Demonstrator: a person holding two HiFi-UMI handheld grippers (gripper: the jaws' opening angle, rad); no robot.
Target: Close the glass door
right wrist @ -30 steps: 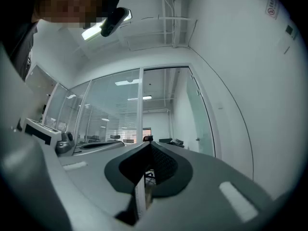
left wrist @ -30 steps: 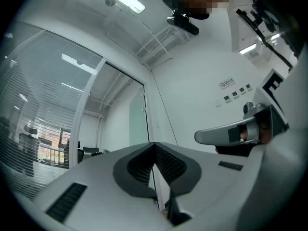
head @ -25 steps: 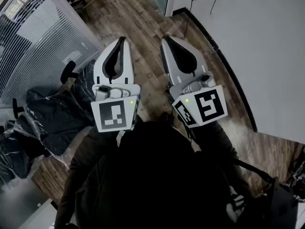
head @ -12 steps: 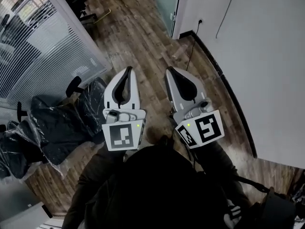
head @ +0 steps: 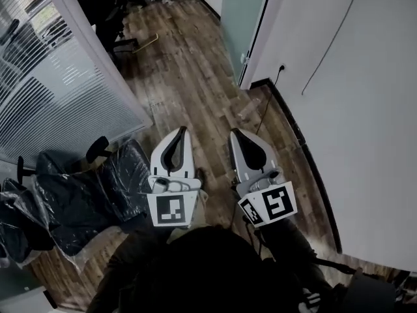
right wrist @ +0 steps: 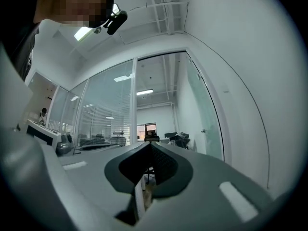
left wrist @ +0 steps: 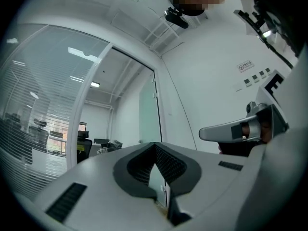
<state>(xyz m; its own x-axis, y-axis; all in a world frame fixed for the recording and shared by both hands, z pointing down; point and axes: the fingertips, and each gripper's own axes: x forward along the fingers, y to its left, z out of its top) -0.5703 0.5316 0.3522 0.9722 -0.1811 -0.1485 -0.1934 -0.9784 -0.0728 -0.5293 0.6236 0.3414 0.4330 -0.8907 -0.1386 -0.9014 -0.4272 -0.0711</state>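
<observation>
The frosted glass door (head: 242,18) stands open at the top of the head view, edge-on against the white wall, with a small handle (head: 243,59) low on it. It also shows in the left gripper view as a pale pane (left wrist: 148,112), and to the right in the right gripper view (right wrist: 202,109). My left gripper (head: 182,130) and right gripper (head: 233,132) are held side by side over the wood floor, pointing toward the doorway and well short of the door. Both are shut with nothing between the jaws (left wrist: 155,144) (right wrist: 150,143).
A glass partition with blinds (head: 58,90) runs along the left. Plastic-wrapped office chairs (head: 78,188) crowd the floor at lower left. A white wall (head: 365,109) with a socket (head: 281,66) and black skirting bounds the right. More chairs (head: 111,5) stand beyond the doorway.
The person has walked toward the doorway, so more of the glass door has come into view. Both grippers sit lower in the head view and have stayed shut.
</observation>
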